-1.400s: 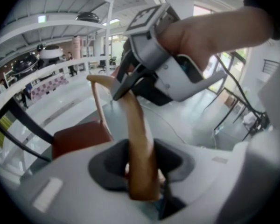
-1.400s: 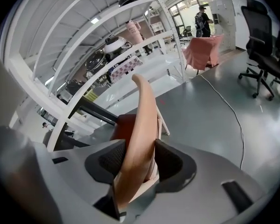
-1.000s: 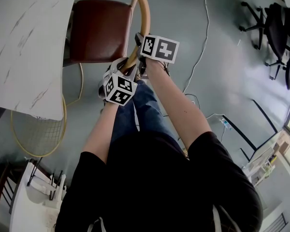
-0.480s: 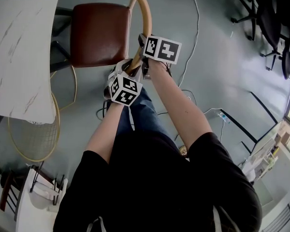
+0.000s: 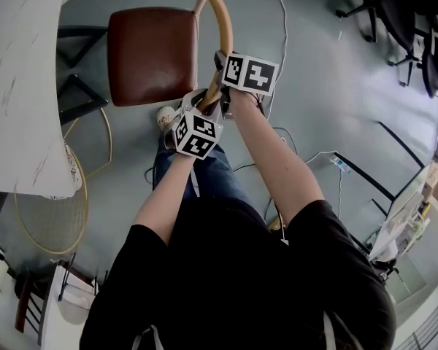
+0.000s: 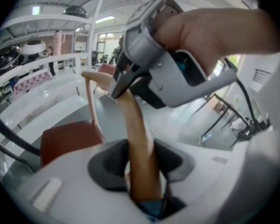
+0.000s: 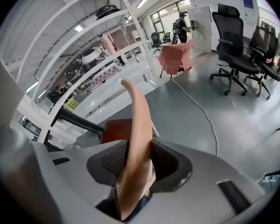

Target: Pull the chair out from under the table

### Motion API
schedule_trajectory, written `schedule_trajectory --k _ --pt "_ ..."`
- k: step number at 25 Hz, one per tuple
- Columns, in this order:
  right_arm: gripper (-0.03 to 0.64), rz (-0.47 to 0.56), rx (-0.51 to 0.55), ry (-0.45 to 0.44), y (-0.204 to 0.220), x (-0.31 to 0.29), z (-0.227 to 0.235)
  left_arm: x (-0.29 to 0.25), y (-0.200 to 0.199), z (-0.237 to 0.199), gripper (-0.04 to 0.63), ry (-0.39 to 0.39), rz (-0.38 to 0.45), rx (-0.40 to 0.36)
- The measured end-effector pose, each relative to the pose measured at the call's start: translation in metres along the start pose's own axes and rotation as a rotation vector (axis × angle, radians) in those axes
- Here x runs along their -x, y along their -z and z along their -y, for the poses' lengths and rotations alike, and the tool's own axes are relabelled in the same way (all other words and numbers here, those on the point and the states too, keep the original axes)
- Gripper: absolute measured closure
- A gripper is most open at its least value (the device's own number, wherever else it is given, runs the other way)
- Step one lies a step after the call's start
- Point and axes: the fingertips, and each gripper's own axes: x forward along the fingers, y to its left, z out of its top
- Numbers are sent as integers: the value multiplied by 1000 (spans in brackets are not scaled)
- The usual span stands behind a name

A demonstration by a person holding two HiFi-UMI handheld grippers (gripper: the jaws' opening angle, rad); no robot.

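Note:
The chair has a dark red seat (image 5: pixel 152 53) and a curved wooden backrest (image 5: pixel 220 28). It stands beside the white marble-pattern table (image 5: pixel 22 79), with the seat out from under the top. My left gripper (image 5: pixel 204 108) is shut on the lower end of the backrest (image 6: pixel 135 134), which runs up between its pads (image 6: pixel 107 164). My right gripper (image 5: pixel 220 71) grips the same rail a little higher; its jaws have just been closing on the backrest (image 7: pixel 139 120), which fills the gap between its pads (image 7: pixel 165 160).
Black table legs (image 5: pixel 77 97) stand left of the seat. A gold wire ring (image 5: pixel 51 210) lies under the table's near end. A white cable (image 5: pixel 281 28) crosses the grey floor on the right. Black office chairs (image 5: pixel 416 20) stand at the far right.
The chair has slid out from under the table towards the person, both grippers moving with it on the backrest. The seat now shows whole, apart from the tabletop's edge.

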Motion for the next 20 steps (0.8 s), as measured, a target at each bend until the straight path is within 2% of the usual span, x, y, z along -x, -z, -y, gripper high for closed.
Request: schedule_trajectory --k 10,20 --pt "463 19 -19 46 -10 19 58 -34 -27 43 424 80 6 -6" --pt "465 28 -33 78 -18 39 111 -63 -51 82 420 124 1 -16"
